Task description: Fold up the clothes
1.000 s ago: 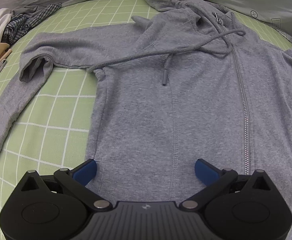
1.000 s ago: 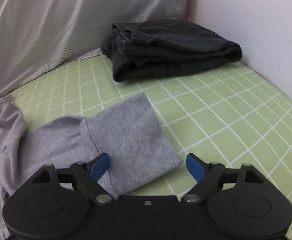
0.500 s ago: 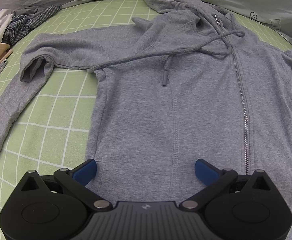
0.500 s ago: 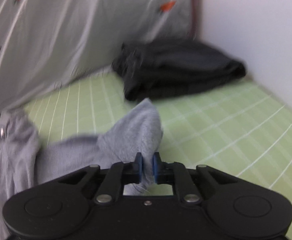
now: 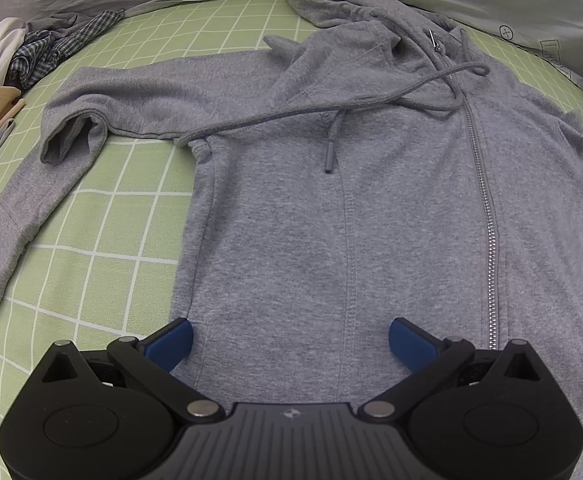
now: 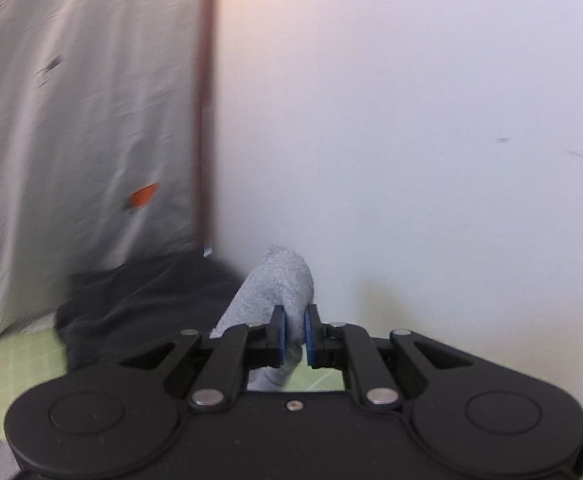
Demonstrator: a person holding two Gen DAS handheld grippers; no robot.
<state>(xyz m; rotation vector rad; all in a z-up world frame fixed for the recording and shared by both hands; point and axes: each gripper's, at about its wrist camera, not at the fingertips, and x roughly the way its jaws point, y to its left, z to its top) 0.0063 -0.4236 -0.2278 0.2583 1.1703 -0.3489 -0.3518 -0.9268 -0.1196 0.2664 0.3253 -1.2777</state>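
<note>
Our right gripper (image 6: 294, 330) is clenched on the cuff of the hoodie's sleeve (image 6: 279, 284), the grey fabric bunched between the blue pads (image 6: 279, 330) and standing up at the lower centre of the right wrist view, in front of the dark folded garment (image 6: 143, 300) and the white wall (image 6: 411, 120). Our left gripper (image 5: 289, 340) hangs released, jaws spread wide, low in its frame over the hem of the grey hoodie (image 5: 331, 208).

We judge the step in hand to be the sleeve fold: the cuff is lifted and next wants carrying across onto the body panel, laid flat, then let go.

The hoodie lies zipped, front up, on the green checked sheet (image 5: 123, 208), filling the centre and right of the left wrist view. Its long axis runs from the hem at the bottom to the hood (image 5: 331, 4) at the top; the zipper (image 5: 487, 216) follows that line. The other sleeve (image 5: 51, 168) stretches to the left and bends downward.
</note>
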